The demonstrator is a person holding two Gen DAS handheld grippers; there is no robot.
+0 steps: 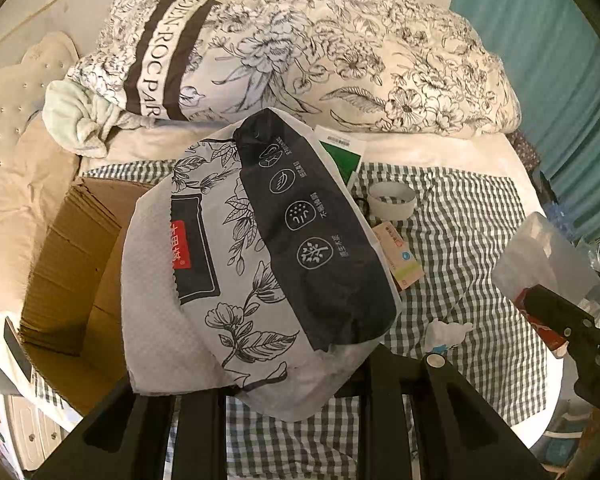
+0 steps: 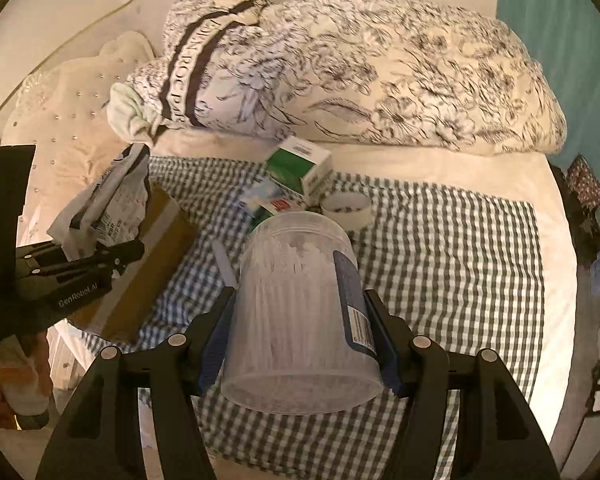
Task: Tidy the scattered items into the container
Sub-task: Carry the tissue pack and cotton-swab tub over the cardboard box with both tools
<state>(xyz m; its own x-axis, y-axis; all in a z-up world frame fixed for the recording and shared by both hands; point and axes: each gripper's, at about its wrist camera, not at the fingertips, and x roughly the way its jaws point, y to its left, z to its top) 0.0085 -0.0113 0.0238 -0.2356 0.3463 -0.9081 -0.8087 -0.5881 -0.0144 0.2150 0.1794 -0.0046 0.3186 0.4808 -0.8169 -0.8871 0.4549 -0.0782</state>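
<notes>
My left gripper [image 1: 296, 376] is shut on a floral black-and-white tissue pack [image 1: 256, 264] and holds it over the open cardboard box [image 1: 68, 264] at the left; it also shows in the right wrist view [image 2: 104, 200]. My right gripper [image 2: 300, 320] is shut on a clear plastic jar of cotton swabs [image 2: 300, 312], held above the checked cloth [image 2: 440, 260]. On the cloth lie a green-and-white carton [image 2: 296, 168], a white tape roll [image 2: 346, 206], small packets [image 2: 268, 204] and a pink packet [image 1: 400, 256].
A floral duvet [image 2: 360, 72] and pillow are piled along the back of the bed. A teal curtain [image 1: 548, 60] hangs at the right. A crumpled white scrap [image 1: 446, 332] lies near my left fingers. Clutter stands at the right bedside.
</notes>
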